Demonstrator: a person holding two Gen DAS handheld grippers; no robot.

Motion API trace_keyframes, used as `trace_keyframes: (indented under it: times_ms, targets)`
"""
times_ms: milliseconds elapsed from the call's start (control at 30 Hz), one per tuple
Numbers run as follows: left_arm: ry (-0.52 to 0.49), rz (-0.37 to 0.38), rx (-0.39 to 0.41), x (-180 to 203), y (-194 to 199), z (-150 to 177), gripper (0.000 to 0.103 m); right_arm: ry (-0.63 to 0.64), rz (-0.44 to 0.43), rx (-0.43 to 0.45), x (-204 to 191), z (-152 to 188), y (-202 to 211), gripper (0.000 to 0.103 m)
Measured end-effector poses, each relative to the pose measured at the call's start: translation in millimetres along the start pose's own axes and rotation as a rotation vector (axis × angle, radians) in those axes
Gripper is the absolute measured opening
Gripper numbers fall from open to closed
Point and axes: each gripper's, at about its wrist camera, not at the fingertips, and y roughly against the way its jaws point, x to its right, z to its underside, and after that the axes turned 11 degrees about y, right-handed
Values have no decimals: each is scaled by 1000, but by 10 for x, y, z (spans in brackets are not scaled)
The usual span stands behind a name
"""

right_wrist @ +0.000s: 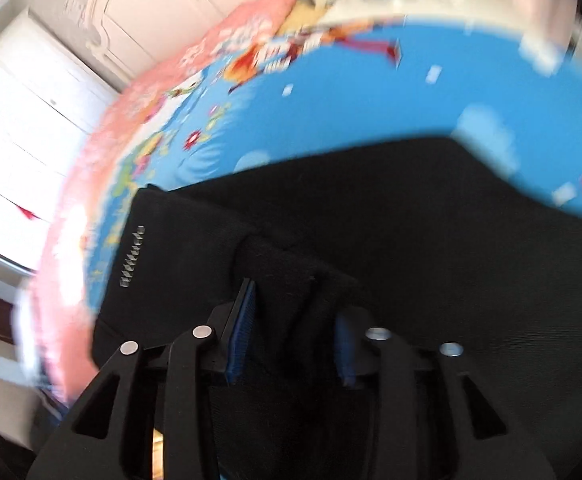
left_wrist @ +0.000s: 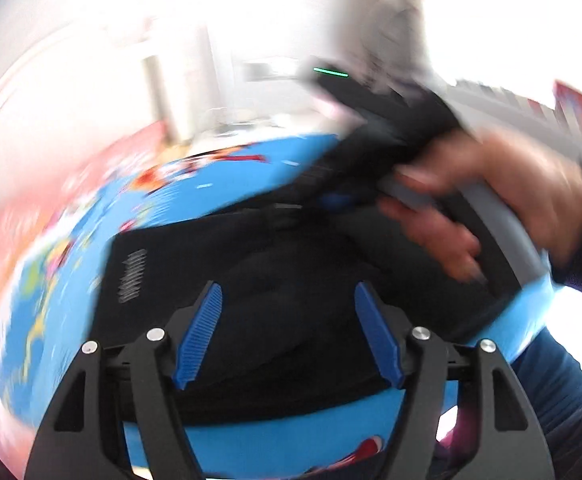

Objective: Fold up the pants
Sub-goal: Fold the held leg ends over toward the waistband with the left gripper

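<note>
The black pants (left_wrist: 251, 280) lie on the bright blue patterned mat (left_wrist: 71, 280), already folded into a compact dark block with a squared edge and a small row of pale markings (left_wrist: 133, 276) near its corner. Seen from the left wrist, the left gripper (left_wrist: 289, 334) hangs just above the fabric with its blue pads (left_wrist: 199, 334) spread apart and nothing between them — the cloth lies beyond and below the fingertips, not pinched.

From the right wrist, the right gripper (right_wrist: 295, 336) points steeply down at the same garment, where a raised ridge of black cloth (right_wrist: 291, 280) runs up out of the gap between its pads (right_wrist: 243, 328). The jaws stand partly apart, and the blur and dark-on-dark fabric make it impossible to say whether the pads press on the ridge or only flank it. In the left view a hand (left_wrist: 491, 200) holds that right tool beyond the left fingertips, over the far side of the pants.

The step in hand looks like a late fold, or the tidying after one — the left side is free of the garment and the right is busy at a bunched crease. The next move probably calls for flattening or letting go of that ridge so the top layer lies smooth, then checking that the edges line up before any last fold.
</note>
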Motion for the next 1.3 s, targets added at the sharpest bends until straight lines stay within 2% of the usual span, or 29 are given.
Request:
trace_keyframes:
  times_ms: [67, 100, 133, 167, 200, 233, 267, 333, 400, 467, 533, 567, 600, 767, 867, 967, 1033, 1200, 1300]
  targets:
    - [99, -82, 13, -356, 21, -128, 68, 74, 109, 45, -205, 8, 153, 48]
    - [147, -146, 32, -588, 0, -213, 64, 101, 143, 72, -308, 22, 222, 64]
    - [170, -184, 31, -729, -20, -247, 58, 117, 153, 94, -359, 38, 270, 73]
    - [190, -221, 13, -853, -99, -307, 50, 140, 156, 129, -464, 44, 320, 73]
    - [214, -241, -37, -985, -198, -327, 50, 153, 169, 146, -530, 50, 351, 73]
    - [244, -227, -104, -1124, -294, -322, 49, 157, 189, 153, -586, 44, 357, 73]
    - [286, -203, -208, -1353, -520, -297, 46, 148, 200, 147, -634, 41, 335, 73]
    - [302, -212, -338, -1497, -782, -196, 45, 118, 173, 121, -683, 53, 254, 73]
    - [236, -264, -339, -1364, -777, -94, 46, 119, 184, 99, -760, 96, 164, 73]
    - [265, -264, -342, -1384, -795, -26, 46, 131, 208, 63, -812, 152, 53, 73]
    - [288, -250, -328, -1240, -654, -98, 43, 122, 239, 0, -757, 204, -148, 70]
    - [279, -253, -298, -1273, -607, -165, 37, 122, 248, -25, -740, 257, -197, 69]
    - [263, -263, -275, -1157, -604, -289, 37, 121, 252, -42, -727, 306, -239, 70]
    - [221, -256, -230, -1305, -895, -699, 36, 144, 271, -39, -722, 381, -294, 70]
    - [223, -271, -283, -1421, -1193, -885, 22, 145, 275, -38, -716, 401, -317, 71]
    - [288, -255, -361, -1592, -1471, -947, 17, 147, 272, -41, -710, 400, -324, 71]
    - [290, -245, -376, -1637, -1570, -961, 17, 148, 270, -39, -711, 405, -327, 71]
    - [293, -234, -374, -1658, -1561, -982, 17, 152, 278, -39, -731, 412, -335, 71]
    - [303, -231, -316, -1636, -1343, -968, 17, 153, 274, -38, -716, 412, -336, 71]
